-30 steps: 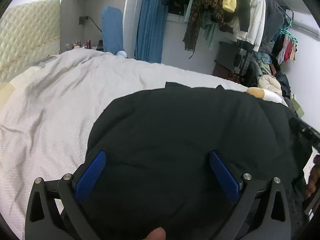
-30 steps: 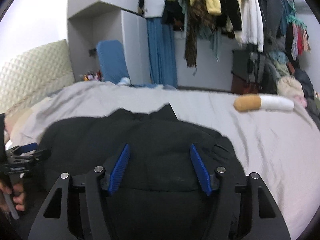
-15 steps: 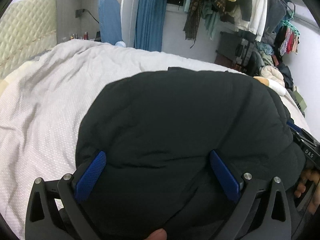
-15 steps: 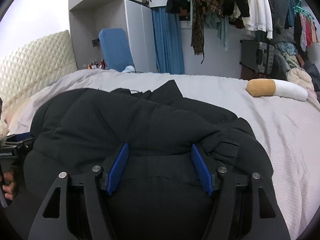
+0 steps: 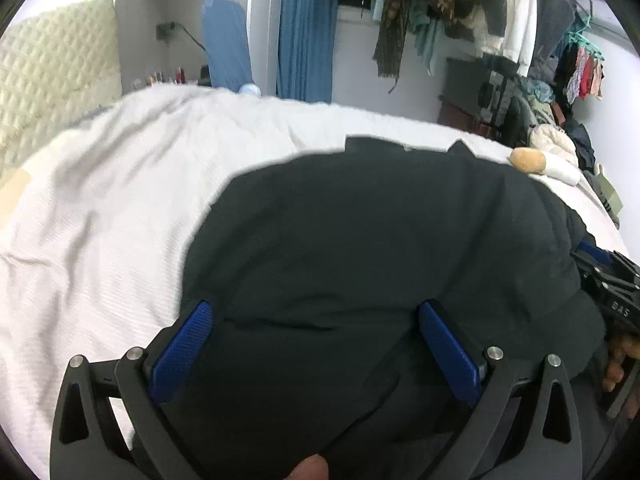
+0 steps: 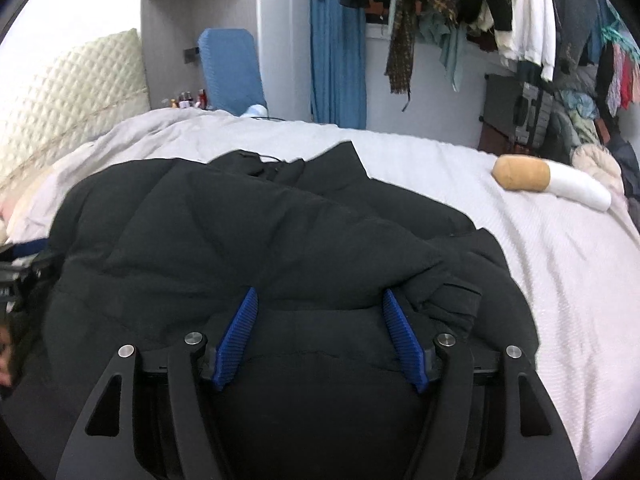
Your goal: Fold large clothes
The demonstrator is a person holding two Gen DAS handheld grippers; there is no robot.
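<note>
A large black padded jacket (image 5: pixel 380 240) lies on the white bed (image 5: pixel 120 200), folded over itself. My left gripper (image 5: pixel 316 316) is open, its blue pads (image 5: pixel 180 348) wide apart over the jacket's near edge. In the right wrist view the jacket (image 6: pixel 260 240) fills the middle, collar toward the far side. My right gripper (image 6: pixel 320 300) is open, blue pads (image 6: pixel 236 336) apart over the jacket's near fold. Whether either pad touches the fabric is unclear. The right gripper also shows at the right edge of the left wrist view (image 5: pixel 612 292).
A tan and white bolster (image 6: pixel 548 184) lies on the bed at the far right. A quilted headboard (image 6: pixel 72 96) stands at the left. A blue chair (image 6: pixel 232 68), blue curtain (image 6: pixel 338 60) and rack of hanging clothes (image 6: pixel 500 8) stand beyond the bed.
The jacket's folded half rose toward the cameras half a second ago and has settled lower and flatter. Both grippers stay open over its near edge.
</note>
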